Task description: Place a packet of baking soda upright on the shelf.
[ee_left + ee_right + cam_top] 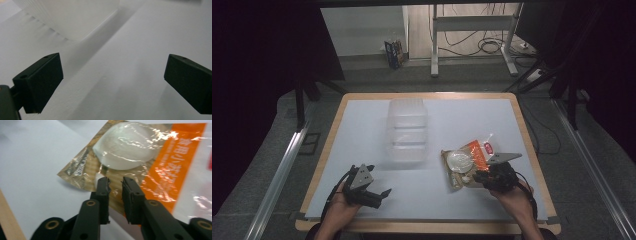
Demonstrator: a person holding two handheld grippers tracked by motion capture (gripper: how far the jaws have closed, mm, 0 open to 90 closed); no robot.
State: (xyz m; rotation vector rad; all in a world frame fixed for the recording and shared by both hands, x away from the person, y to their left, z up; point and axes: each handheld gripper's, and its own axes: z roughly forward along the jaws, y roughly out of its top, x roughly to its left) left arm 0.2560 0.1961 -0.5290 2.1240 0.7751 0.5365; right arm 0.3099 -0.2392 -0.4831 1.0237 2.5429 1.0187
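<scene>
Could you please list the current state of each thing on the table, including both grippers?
Food packet: sealed, lying flat on the table's right side, near edge between the right gripper's jaws.
Clear plastic container: standing mid-table, looks empty, untouched.
Left gripper: jaws wide open, nothing between them, low over bare table.
Right gripper: jaws narrowly apart over the packet's edge, pads not clearly pressing.

High view: dim room, dark vignette at 9 and 3 o'clock, white table sheet (362,130) lit from above. Glare streaks on the crinkly orange-and-clear food pouch (140,165); the translucent ribbed plastic box (70,17) is soft and overexposed at 11 o'clock, casting a faint shadow.
</scene>
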